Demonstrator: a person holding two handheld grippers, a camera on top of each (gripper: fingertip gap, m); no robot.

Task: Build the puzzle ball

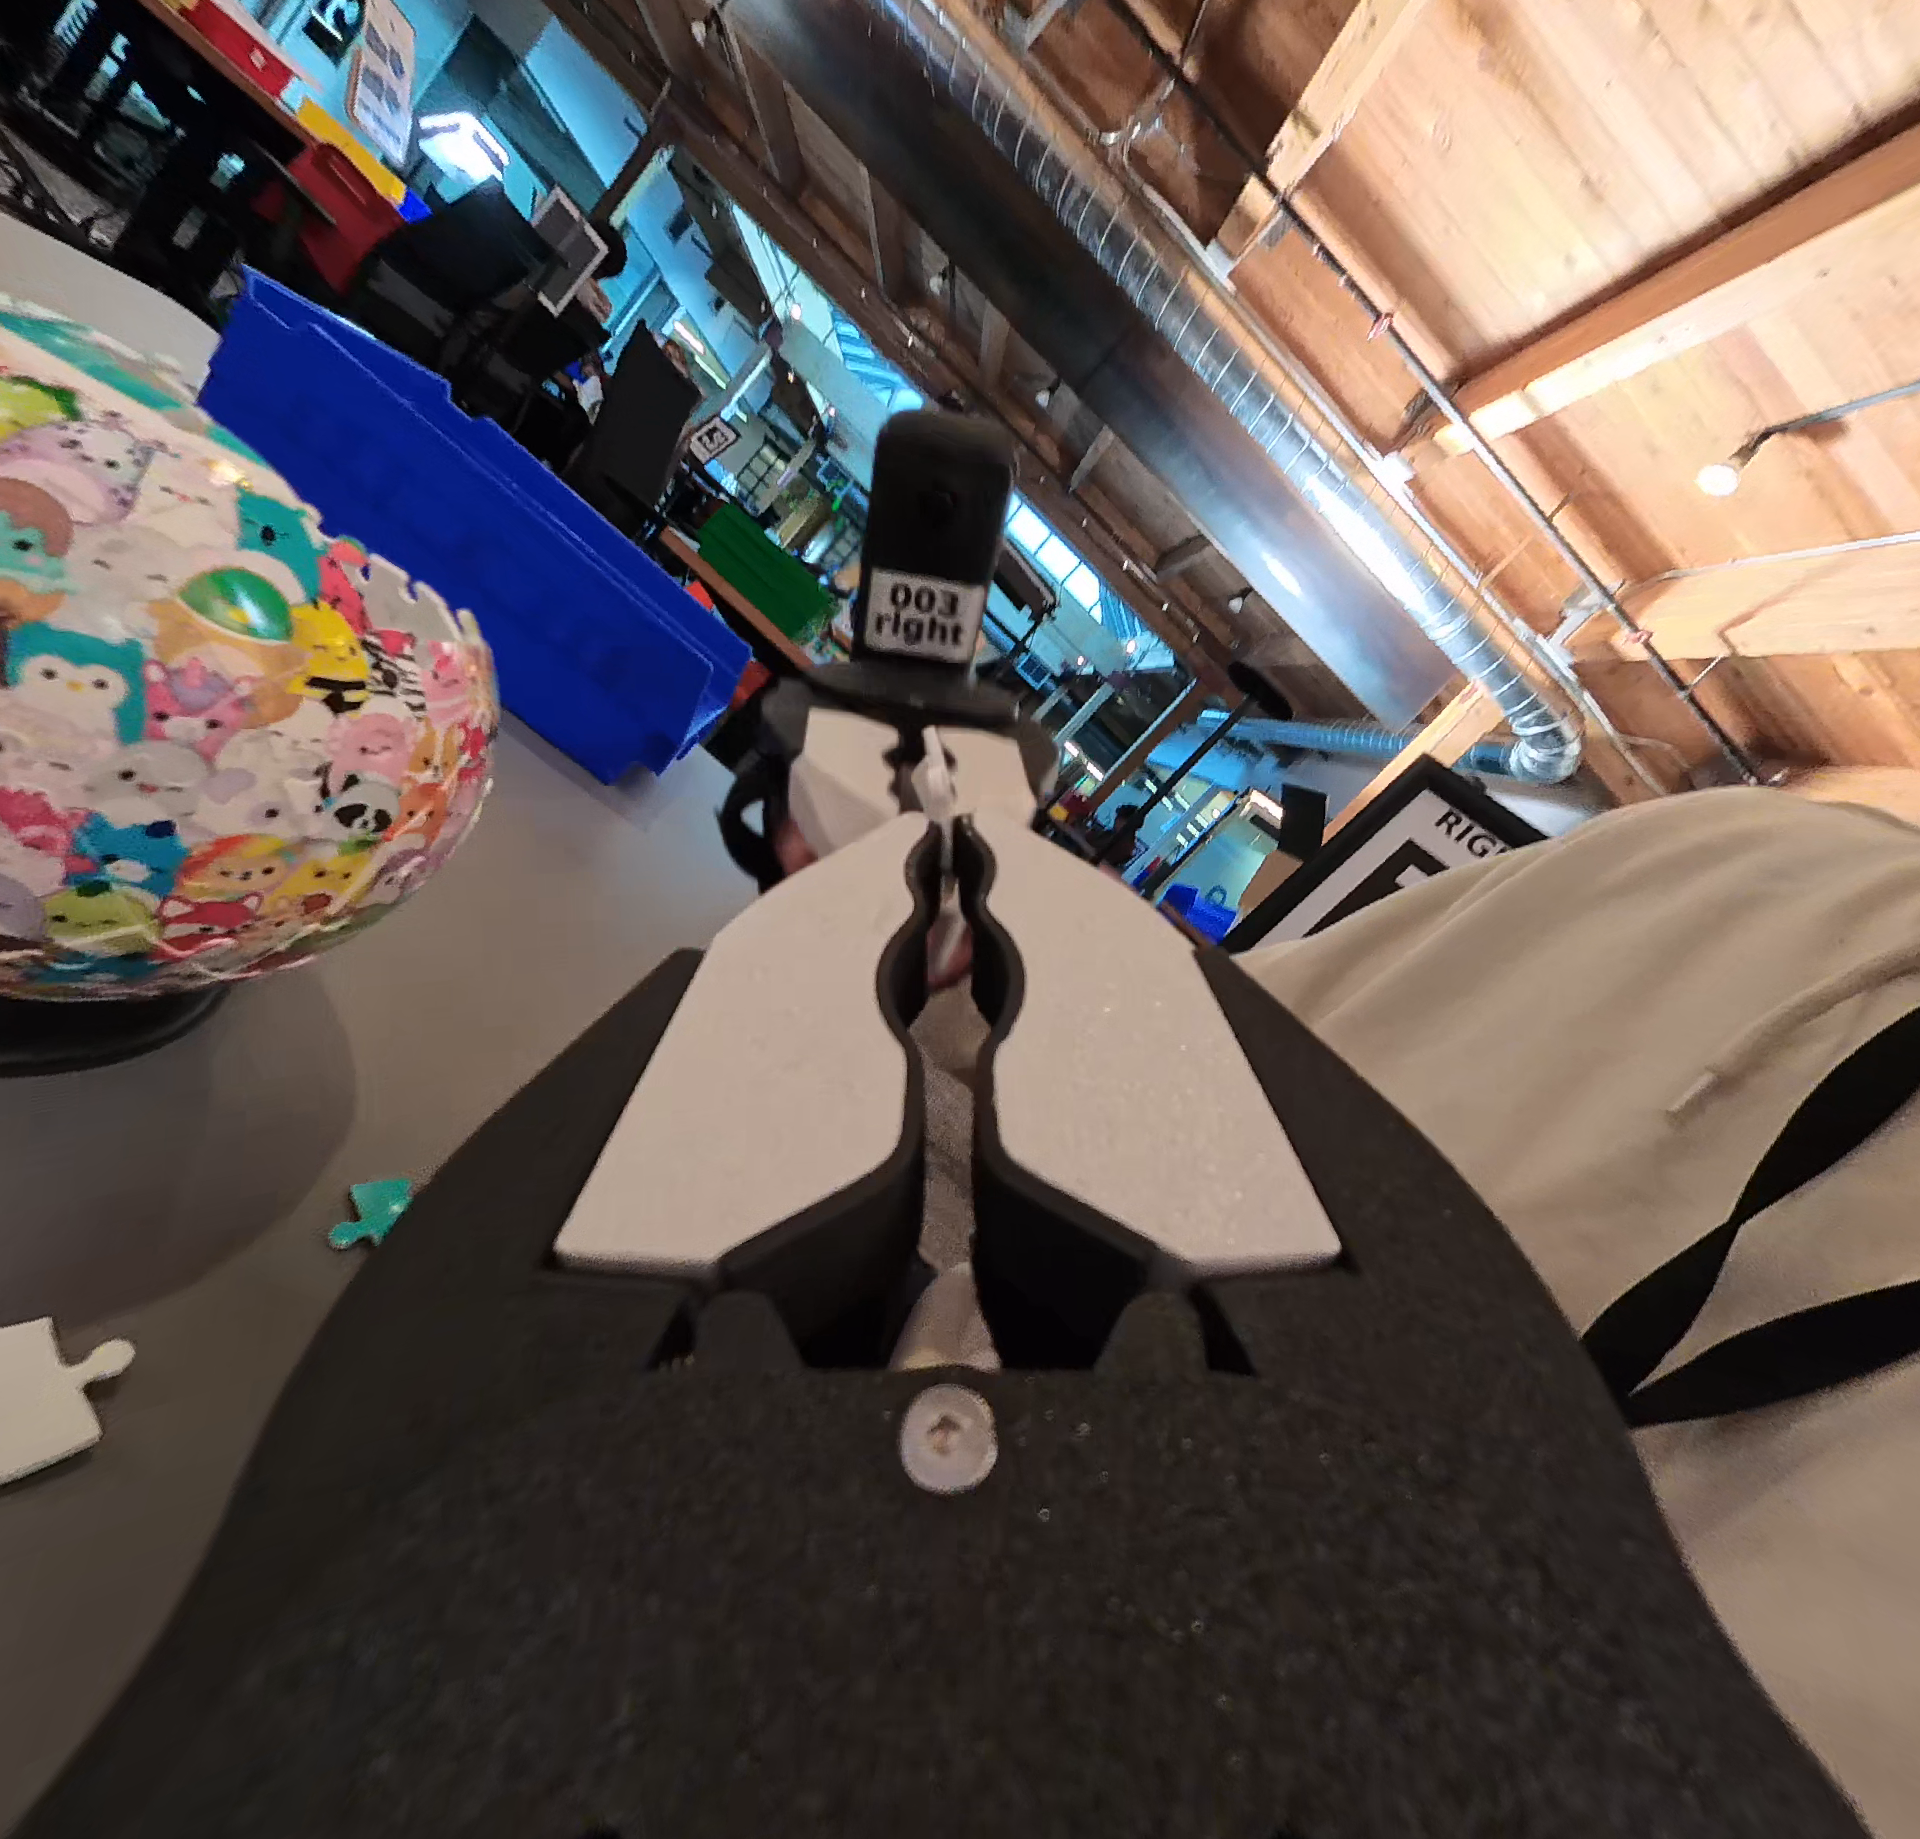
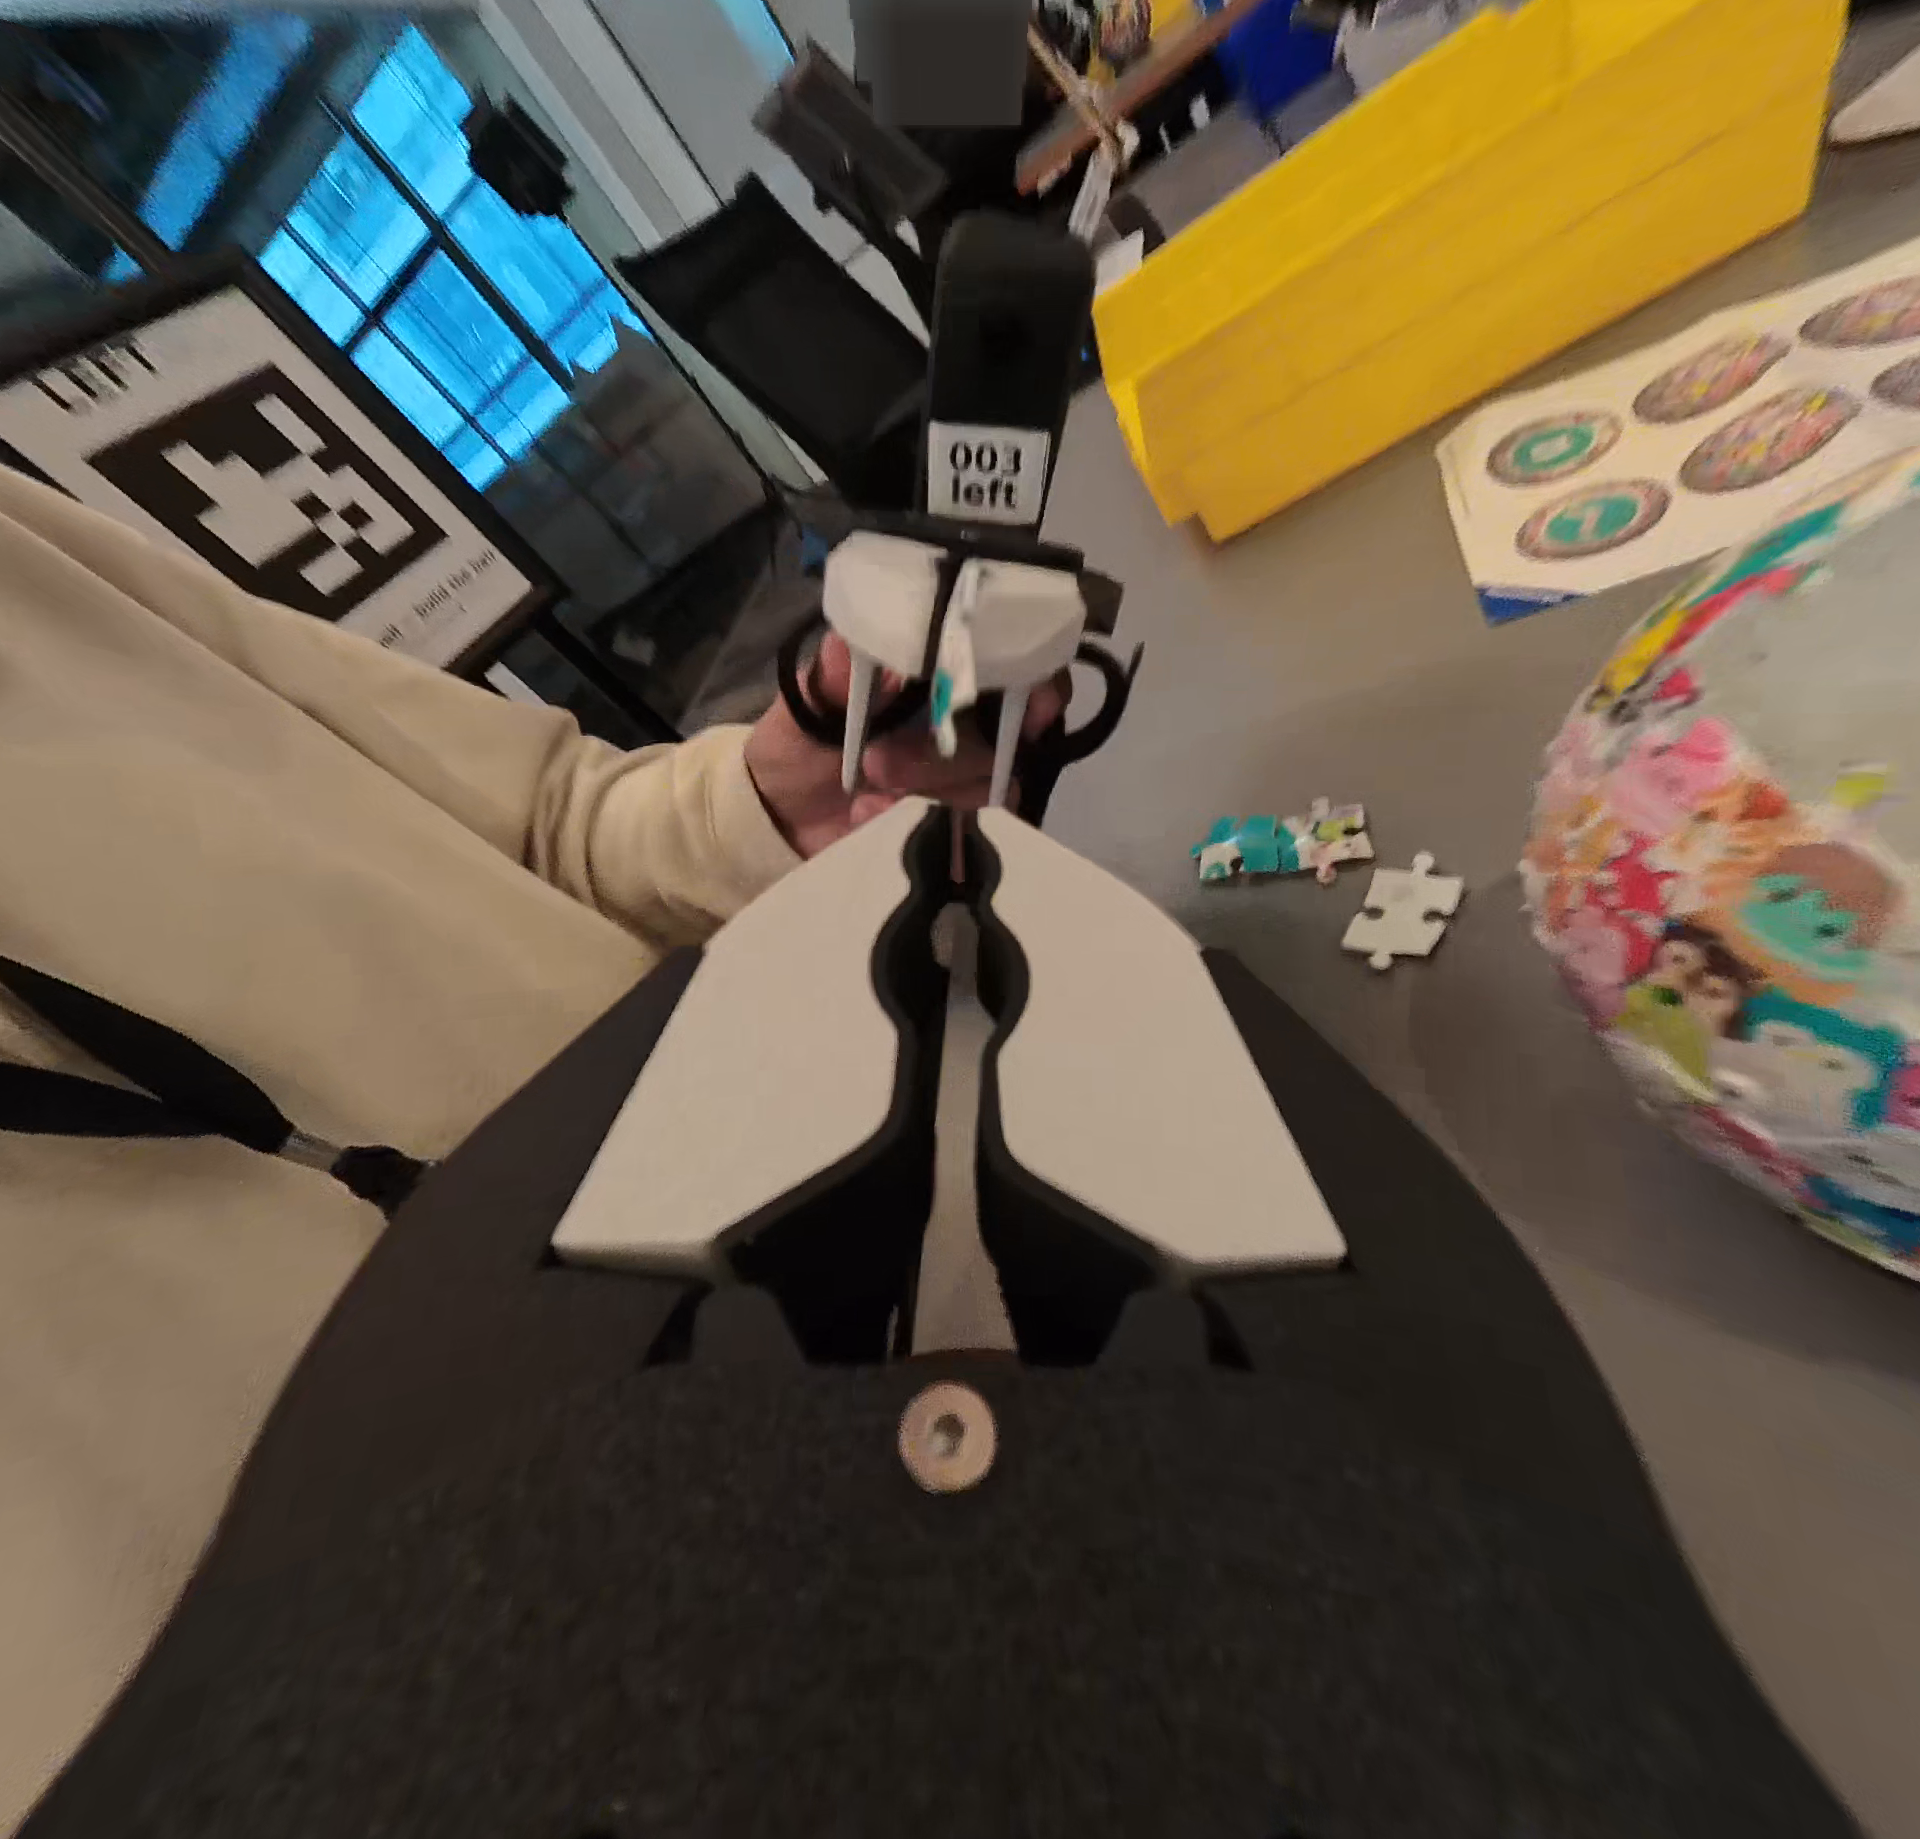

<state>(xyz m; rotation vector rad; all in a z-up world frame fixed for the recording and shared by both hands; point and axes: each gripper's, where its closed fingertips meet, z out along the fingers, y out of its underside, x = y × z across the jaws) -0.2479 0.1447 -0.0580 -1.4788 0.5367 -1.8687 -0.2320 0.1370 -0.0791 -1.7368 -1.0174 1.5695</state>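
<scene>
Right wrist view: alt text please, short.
The right gripper points at the left gripper; both pinch one puzzle piece between them. To the right, the puzzle ball and loose pieces sit on a grey table.

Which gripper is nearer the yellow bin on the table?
Left. The left gripper is on the side towards the yellow bin. The right gripper faces it from farther back, and they meet tip to tip at a puzzle piece.
</scene>
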